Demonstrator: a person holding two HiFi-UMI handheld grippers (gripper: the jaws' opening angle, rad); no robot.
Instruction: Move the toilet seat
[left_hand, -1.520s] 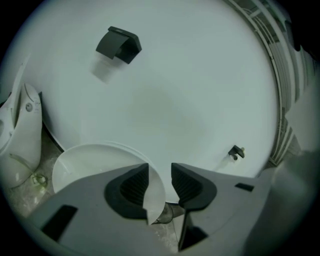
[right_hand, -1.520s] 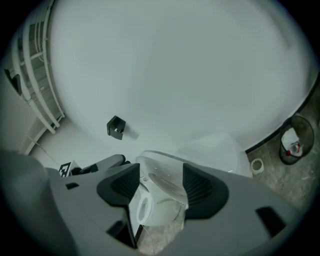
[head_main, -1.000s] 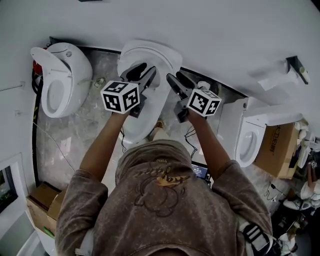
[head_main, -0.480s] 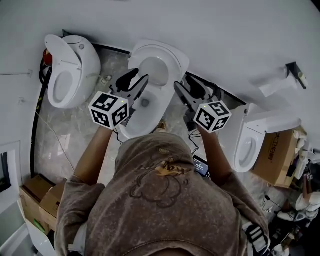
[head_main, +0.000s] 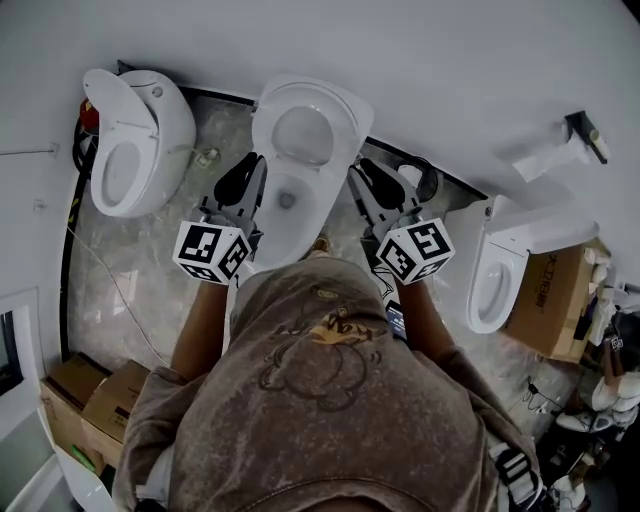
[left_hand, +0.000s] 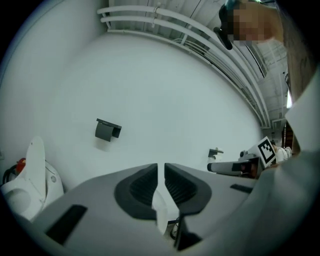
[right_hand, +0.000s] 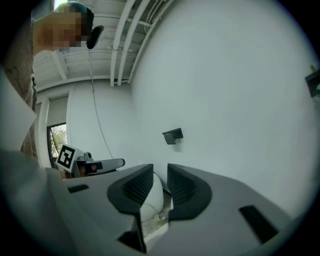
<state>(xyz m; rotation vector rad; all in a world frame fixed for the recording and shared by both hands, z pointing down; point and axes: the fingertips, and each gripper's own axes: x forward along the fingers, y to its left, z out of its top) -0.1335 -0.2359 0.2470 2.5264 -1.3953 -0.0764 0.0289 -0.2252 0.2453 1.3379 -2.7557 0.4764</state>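
The toilet seat of the middle toilet stands tipped up against the wall, with the bowl open beneath it. By the look of it the lifting is already done.

That would explain the hands. The left claw hangs just beside the bowl's left rim and the right claw just off its right side. Both are held about level, and neither touches the porcelain.

Both claws have just been closing on nothing. The left one is all but pressed together, with only a slit between its pads. The right one keeps a narrow gap, through which a bit of white toilet shows beyond, not pinched.

The person stands square in front of the bowl, which puts each claw down one flank of it.

Around them it is tight. A second toilet sits close on the left with its own seat raised, and a third toilet sits close on the right. Cables trail over the stone floor beside the left one. Cardboard boxes sit behind the person's left side. A small holder juts from the wall, well clear.

If the seat has to come down again, I judge that only the neighbouring bowls limit elbow room.
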